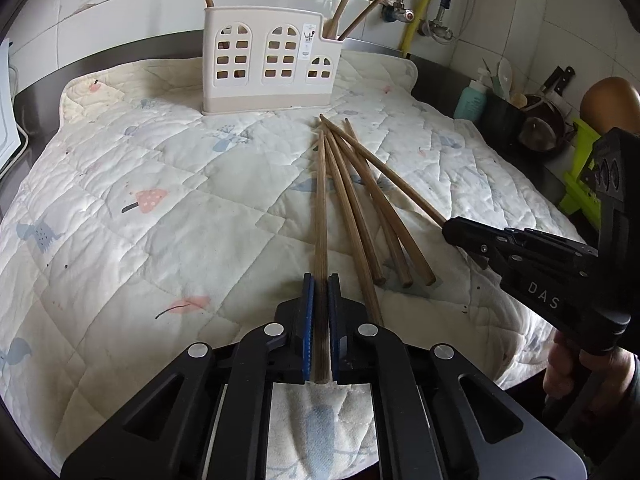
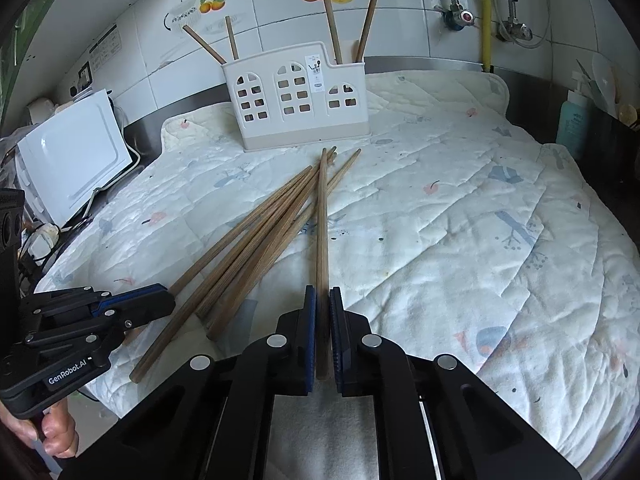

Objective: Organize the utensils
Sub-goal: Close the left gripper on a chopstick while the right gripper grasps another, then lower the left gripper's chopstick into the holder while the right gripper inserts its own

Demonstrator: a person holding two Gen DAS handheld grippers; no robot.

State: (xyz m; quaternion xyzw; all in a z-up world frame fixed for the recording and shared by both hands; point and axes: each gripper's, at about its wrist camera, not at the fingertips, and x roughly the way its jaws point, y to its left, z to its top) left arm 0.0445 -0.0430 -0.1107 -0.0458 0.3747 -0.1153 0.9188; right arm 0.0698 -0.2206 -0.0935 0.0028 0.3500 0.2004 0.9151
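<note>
Right wrist view — holder (image 2: 298,98) contains four upright chopsticks (image 2: 330,16).

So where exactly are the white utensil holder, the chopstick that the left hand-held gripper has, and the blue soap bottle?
white utensil holder (image 1: 268,68): left wrist view, front wall with windows.
chopstick in left hand-held gripper (image 1: 321,216): left wrist view, mid shaft.
blue soap bottle (image 2: 573,122): right wrist view, bottle body.

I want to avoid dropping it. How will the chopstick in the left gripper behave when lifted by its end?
The chopstick looks like stiff wood, so it likely will not bend. Long and thin, clamped only at its end by the left gripper, it may pivot. Probably light.
</note>
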